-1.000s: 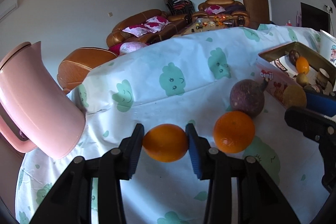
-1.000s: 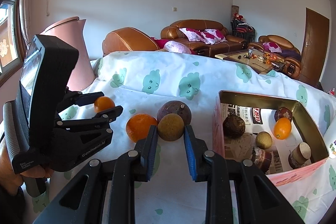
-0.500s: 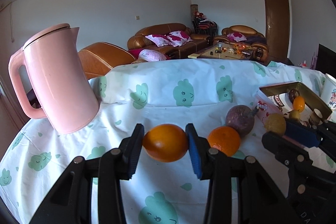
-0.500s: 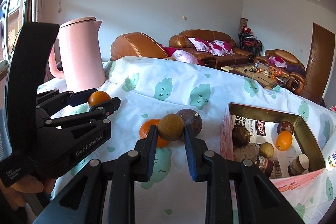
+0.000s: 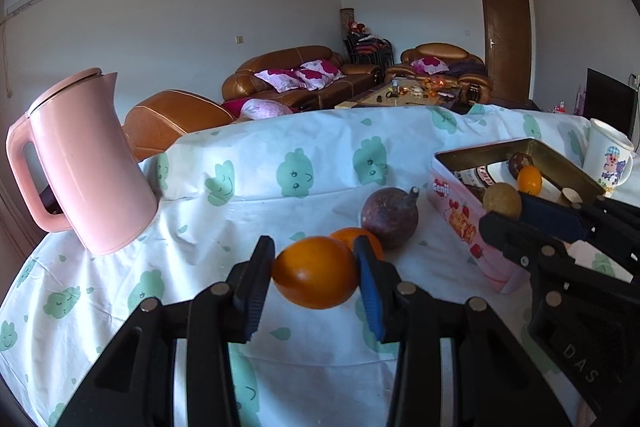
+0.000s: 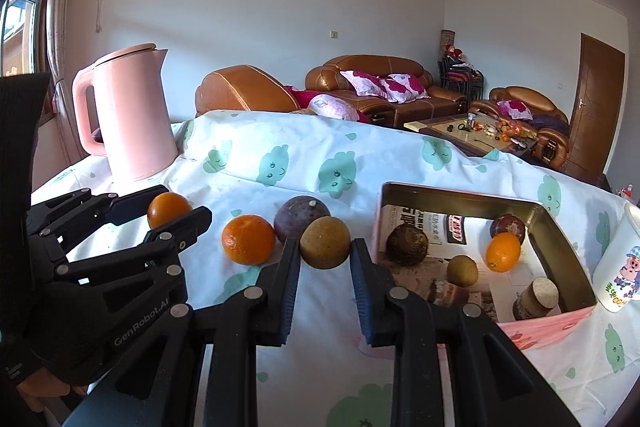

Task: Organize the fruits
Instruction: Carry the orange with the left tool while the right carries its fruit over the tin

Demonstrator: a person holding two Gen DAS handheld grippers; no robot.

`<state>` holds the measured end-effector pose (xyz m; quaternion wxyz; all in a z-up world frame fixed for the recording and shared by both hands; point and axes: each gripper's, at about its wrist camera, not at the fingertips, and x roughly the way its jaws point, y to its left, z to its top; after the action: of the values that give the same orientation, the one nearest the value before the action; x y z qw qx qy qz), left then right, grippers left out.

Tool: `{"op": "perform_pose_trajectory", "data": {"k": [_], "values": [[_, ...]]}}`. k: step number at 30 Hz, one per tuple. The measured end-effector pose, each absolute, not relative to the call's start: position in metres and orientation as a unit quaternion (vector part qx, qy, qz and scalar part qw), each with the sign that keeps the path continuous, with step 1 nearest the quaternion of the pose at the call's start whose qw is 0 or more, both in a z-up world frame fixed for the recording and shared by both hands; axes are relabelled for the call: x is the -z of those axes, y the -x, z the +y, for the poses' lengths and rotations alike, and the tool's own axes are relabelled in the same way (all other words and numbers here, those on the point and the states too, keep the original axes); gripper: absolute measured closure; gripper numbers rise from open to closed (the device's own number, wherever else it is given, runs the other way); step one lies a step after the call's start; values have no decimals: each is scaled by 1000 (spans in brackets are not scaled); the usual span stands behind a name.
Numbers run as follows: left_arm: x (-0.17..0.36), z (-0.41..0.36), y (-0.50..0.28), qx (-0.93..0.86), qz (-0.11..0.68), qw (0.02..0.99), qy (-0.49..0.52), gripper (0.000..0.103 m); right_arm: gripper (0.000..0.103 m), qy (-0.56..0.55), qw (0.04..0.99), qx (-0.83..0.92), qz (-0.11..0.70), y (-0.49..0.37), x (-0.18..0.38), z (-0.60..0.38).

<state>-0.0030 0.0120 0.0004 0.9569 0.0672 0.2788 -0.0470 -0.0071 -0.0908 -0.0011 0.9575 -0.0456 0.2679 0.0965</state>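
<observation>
My left gripper (image 5: 316, 273) is shut on an orange (image 5: 315, 272) and holds it above the cloth; it also shows in the right wrist view (image 6: 170, 209). My right gripper (image 6: 325, 247) is shut on a brownish-yellow round fruit (image 6: 325, 242), held just left of the pink tin box (image 6: 544, 321). A second orange (image 6: 248, 239) and a dark purple fruit (image 6: 301, 215) lie on the tablecloth between the grippers. The box holds several fruits, among them an orange (image 6: 503, 251) and a brown one (image 6: 408, 243).
A pink kettle (image 6: 130, 115) stands at the back left on the table. A white cartoon mug (image 6: 620, 267) stands right of the box. A small cork-topped jar (image 6: 536, 297) sits in the box corner. Sofas and a coffee table stand beyond the table.
Both grippers have lifted with their fruits held. The right gripper has moved toward the box. The left wrist view has levelled out and swung, so the kettle now looks upright.
</observation>
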Motion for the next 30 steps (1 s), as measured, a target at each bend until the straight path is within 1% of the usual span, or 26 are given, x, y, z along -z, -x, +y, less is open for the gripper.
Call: {"op": "perform_pose_trajectory", "data": {"k": [8,15,22,30], "values": [[-2,-18,-4,73,287,953,-56,60,75,28,963,-60,262,5,-3,-132],[-7,-56,-10,100,280,954,-48,60,75,20,972,-15,235,9,-15,-170],[-10,-96,-20,126,275,952,-46,60,75,-19,974,36,222,4,-23,-218],[-15,-131,-36,143,267,952,-46,60,75,-31,970,69,232,-7,-21,-247]]}}
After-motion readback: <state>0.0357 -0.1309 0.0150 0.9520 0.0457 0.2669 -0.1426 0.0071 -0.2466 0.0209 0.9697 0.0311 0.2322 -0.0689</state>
